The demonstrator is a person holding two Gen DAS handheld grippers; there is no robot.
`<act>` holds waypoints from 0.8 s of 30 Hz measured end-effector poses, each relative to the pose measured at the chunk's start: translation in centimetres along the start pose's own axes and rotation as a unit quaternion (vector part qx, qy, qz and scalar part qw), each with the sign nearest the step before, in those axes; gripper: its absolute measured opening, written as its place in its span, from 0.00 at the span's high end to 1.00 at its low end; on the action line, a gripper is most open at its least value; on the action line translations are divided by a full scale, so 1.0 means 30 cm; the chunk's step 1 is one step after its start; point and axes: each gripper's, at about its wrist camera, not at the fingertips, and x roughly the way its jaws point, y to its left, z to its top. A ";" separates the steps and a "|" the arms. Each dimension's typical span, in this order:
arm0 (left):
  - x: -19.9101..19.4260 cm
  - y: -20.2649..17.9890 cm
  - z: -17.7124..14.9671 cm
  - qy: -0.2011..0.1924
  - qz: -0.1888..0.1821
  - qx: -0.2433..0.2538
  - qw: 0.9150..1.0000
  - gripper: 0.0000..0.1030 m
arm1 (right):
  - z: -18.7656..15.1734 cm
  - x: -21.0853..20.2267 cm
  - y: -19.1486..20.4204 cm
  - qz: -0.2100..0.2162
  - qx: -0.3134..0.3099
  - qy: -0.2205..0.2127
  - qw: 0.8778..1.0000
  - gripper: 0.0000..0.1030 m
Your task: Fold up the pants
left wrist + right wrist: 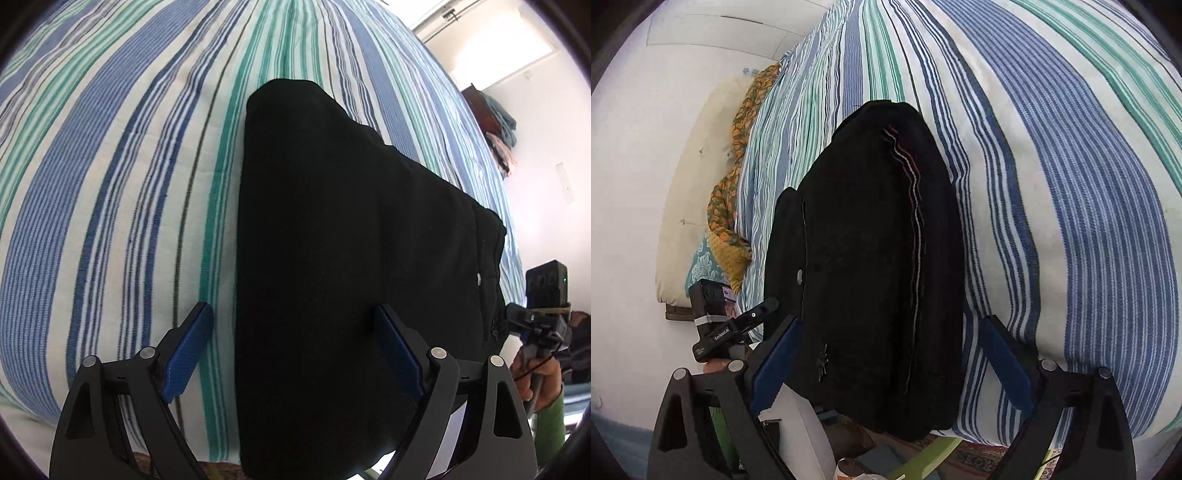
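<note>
Black pants point(332, 240) flat on striped bedspread point(110, 184), near end hanging over bed edge
Left gripper point(295, 350) spread wide, holding nothing; right gripper point(886, 354) likewise
Cloth likely soft, light, limp; sags if lifted, may slip
Best hold: pinch corners of near edge, both layers

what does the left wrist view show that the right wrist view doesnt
Only the left wrist view: a wooden rack hung with cloths by the wall, and the person's hand. Only the right wrist view: an orange patterned cloth and the pants' thin side stripe. Both: black pants on the striped bedspread, each claw open.
</note>
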 end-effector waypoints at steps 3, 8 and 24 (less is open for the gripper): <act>0.007 -0.030 0.005 0.007 -0.014 0.005 1.000 0.49 | -0.012 0.057 0.022 0.025 -0.024 0.037 0.999 0.26; -0.153 -0.069 0.022 -0.046 -0.090 0.006 0.995 0.80 | -0.036 0.008 0.010 0.077 -0.021 -0.001 0.997 0.60; -0.373 0.018 0.166 -0.255 0.156 0.031 0.954 0.15 | 0.312 -0.260 0.359 -0.054 -0.146 -0.166 0.974 0.24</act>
